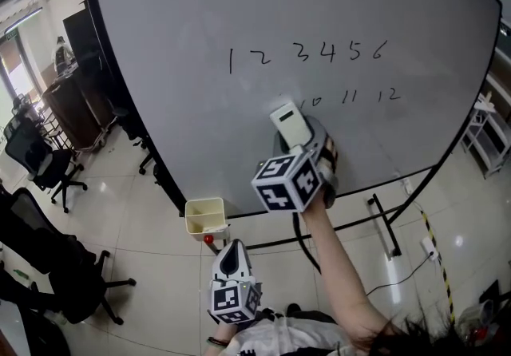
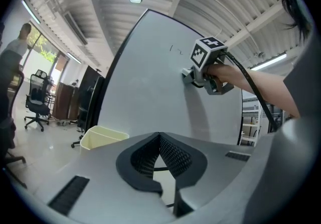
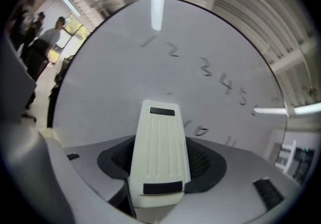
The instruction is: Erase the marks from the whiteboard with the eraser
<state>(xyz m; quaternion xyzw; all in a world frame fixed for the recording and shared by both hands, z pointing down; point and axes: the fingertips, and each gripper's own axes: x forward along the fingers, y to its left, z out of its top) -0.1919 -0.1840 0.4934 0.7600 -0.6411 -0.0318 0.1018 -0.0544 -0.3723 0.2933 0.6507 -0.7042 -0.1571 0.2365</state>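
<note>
Far left in the head view, black office chairs (image 1: 44, 167) stand on the pale tiled floor (image 1: 152, 267), clear of the board. A cream open-topped bin (image 1: 205, 215) sits at the lower left corner of the whiteboard (image 1: 200, 19). A small red object (image 1: 209, 239) lies just below the bin; what it is cannot be determined.

The left gripper (image 1: 233, 254) is held low, close to the person's body and well apart from the board face, which fills its own view ahead. That view shows the two dark ribbed pads (image 2: 173, 155) meeting at their tips with nothing between them: jaws closed, empty.

The right gripper (image 1: 306, 141) is raised at the end of an outstretched arm (image 1: 339, 267), with its marker cube (image 1: 287, 180) turned toward the head camera. Its jaws are clamped on the cream eraser (image 3: 160, 152), one on each long side, and the eraser projects forward beyond them. In the left gripper view the eraser's far end lies against the board face.

The upper row (image 1: 303, 53) reads "1 2 3 4 5 6", legible, above the eraser and apart from it. The lower row (image 1: 351, 96) reads "10 11 12". The eraser sits at that row's left end, just beside the faint "10".

Right of the arm, a black stand foot (image 1: 382, 227) runs out under the board's lower edge. A white power strip (image 1: 429, 247) with a cable lies on the floor near it. A white shelf rack (image 1: 489, 135) stands at the far right.
</note>
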